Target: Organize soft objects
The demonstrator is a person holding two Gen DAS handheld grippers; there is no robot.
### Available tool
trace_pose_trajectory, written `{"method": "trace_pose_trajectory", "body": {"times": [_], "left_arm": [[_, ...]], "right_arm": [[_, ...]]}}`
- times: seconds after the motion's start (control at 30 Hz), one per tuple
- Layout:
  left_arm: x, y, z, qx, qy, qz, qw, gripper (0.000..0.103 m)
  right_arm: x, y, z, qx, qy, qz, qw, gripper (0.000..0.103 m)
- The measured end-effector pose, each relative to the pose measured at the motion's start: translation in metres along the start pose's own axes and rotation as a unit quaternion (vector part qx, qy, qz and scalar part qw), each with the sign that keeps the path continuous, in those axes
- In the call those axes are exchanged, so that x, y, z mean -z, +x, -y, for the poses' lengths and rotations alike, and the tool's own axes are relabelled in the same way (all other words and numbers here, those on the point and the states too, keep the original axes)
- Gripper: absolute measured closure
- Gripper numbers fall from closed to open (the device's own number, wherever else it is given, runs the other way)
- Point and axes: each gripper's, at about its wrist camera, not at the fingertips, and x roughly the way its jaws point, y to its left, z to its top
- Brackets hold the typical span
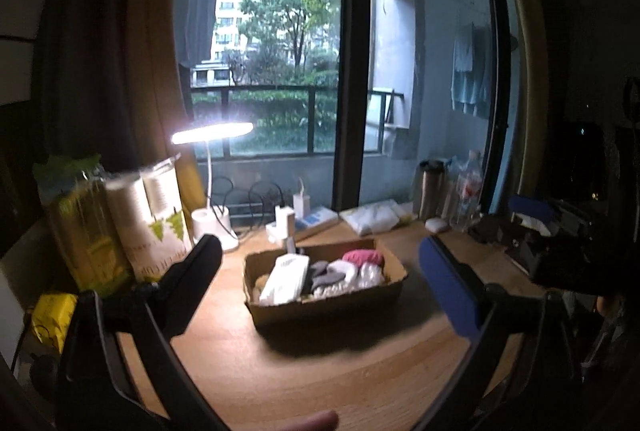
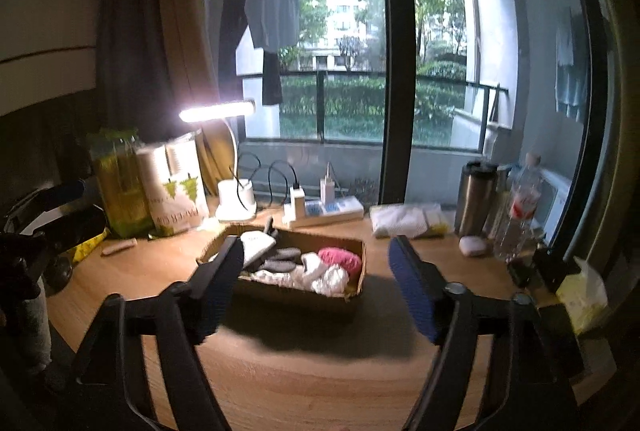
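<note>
My left claw (image 1: 320, 271) hangs above the wooden worktop (image 1: 320, 383) with its jaws spread wide and nothing between them; my right claw (image 2: 316, 279) is likewise agape and empty, hovering over the near edge of the same worktop (image 2: 320, 383). The cardboard box (image 1: 328, 307) sits mid-worktop, just beyond both claws; in the right view the box (image 2: 352, 305) lies between my fingertips in line of sight, though apart from them. Inside I see soft things bundled together: a pink roll (image 2: 340, 259) toward the right end, white socks (image 2: 324, 277) in front of it, grey socks (image 2: 280, 259) in the middle, and a white packet (image 1: 286, 277) at the left. A lit desk lamp (image 1: 212, 133) stands behind the box to the left, beside a pack of paper rolls (image 1: 152, 215); a steel flask (image 2: 476, 197) and a plastic bottle (image 2: 520, 207) stand at the far right.
</note>
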Motion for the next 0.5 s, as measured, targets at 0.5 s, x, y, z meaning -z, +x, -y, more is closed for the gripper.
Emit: {"method": "trace_pose_trajectory", "body": {"times": [0.5], "left_arm": [[-0.034, -0.022, 0.008, -0.031, 0.016, 0.04, 0.9986, 0.002]], "right_arm": [[-0.029, -0.035, -0.003, 0.018, -0.013, 0.039, 0.999, 0.009]]}}
